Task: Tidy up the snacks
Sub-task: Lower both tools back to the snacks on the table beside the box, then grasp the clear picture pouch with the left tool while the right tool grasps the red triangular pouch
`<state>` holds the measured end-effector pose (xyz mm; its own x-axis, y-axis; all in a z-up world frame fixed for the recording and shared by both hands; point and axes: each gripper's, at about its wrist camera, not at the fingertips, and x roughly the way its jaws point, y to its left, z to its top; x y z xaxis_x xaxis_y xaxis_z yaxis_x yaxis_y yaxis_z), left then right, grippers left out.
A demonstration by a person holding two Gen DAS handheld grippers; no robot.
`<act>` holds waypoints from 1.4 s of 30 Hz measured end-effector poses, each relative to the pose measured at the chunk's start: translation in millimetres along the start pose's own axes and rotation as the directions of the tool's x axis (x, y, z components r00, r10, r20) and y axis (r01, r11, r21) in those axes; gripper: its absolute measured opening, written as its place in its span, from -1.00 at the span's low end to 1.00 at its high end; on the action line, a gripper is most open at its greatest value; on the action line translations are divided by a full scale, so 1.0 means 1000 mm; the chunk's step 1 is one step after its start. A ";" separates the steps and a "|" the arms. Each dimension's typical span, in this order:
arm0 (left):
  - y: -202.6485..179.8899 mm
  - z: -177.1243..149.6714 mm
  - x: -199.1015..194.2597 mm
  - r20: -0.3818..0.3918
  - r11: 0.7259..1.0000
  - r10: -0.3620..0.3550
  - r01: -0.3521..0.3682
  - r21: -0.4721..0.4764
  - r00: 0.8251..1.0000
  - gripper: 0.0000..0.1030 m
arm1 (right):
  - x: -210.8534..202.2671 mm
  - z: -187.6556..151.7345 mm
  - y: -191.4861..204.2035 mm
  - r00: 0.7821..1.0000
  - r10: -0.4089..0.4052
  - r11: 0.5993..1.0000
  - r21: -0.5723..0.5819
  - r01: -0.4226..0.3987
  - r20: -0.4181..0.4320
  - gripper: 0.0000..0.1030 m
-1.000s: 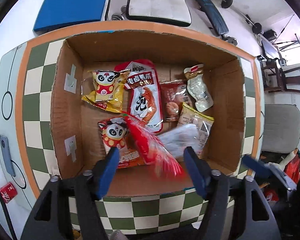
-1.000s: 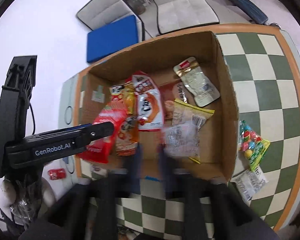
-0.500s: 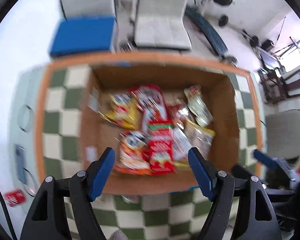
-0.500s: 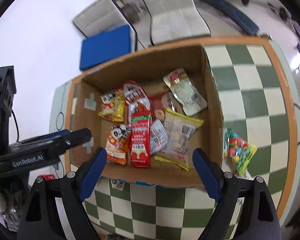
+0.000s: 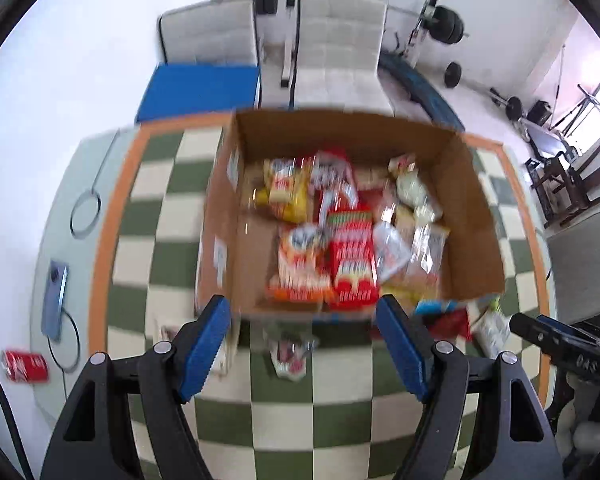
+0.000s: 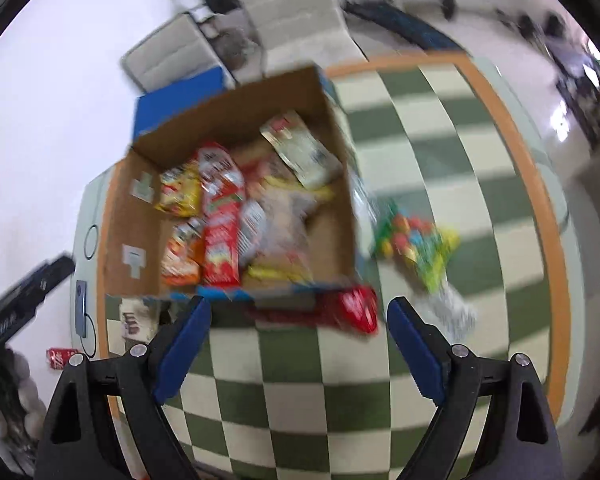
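1. Left wrist view: the left gripper (image 5: 304,344) hangs over the checkered table (image 5: 332,408) on the near side of the cardboard box (image 5: 476,216), fingers spread and nothing between them.
2. Inside the box lie the snacks already in: a red packet (image 5: 352,256) against the near wall, an orange panda packet (image 5: 300,264) touching its left side, a yellow packet (image 5: 286,192) further in. All blurred, so print is unreadable.
3. Just outside the box's near wall sits a small clear packet (image 5: 288,356), right between the spread fingers. It looks light, crinkly and slick; I'd pinch it across the flat middle, not the sealed edge.
4. Right wrist view: the right gripper (image 6: 298,344) stands released too; its jaws have just been opening, and nothing is in them.
5. Against the box's near wall lies a red wrapper (image 6: 352,306), soft and light by the look of it.
6. To the right of the box, a colourful candy bag (image 6: 416,240) and a silvery packet (image 6: 452,312) wait on the table. The candy bag is lumpy and could shift in a grip.
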<state>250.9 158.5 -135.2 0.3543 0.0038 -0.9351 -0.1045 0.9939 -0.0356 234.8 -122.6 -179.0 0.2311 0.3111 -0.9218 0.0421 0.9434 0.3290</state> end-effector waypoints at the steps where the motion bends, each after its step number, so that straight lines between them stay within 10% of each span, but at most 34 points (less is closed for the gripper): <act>1: 0.002 -0.007 0.008 -0.017 1.000 0.018 -0.018 -0.008 1.000 0.44 | 0.006 -0.007 -0.010 1.000 -0.001 1.000 0.026 0.002 -0.020 0.78; 27: 0.026 -0.051 0.168 -0.389 0.991 -0.003 -0.049 -0.124 0.921 0.44 | 0.151 -0.007 -0.046 0.977 -0.004 0.993 0.118 0.030 -0.214 0.30; 31: 0.033 -0.055 0.171 -0.388 0.981 -0.083 0.007 -0.193 0.918 -0.15 | 0.156 -0.007 -0.043 0.977 -0.004 0.991 0.126 0.032 -0.213 0.24; 42: 0.008 -0.081 0.141 -0.406 0.989 -0.076 0.017 -0.148 0.911 -0.27 | 0.137 -0.017 -0.050 0.979 -0.004 0.993 0.119 0.029 -0.205 -0.05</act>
<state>224.9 157.9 -295.6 -0.0465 -0.1168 -0.9921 -0.2347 0.9666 -0.1028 247.7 -125.4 -325.6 0.0264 0.3243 -0.9456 0.1639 0.9317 0.3242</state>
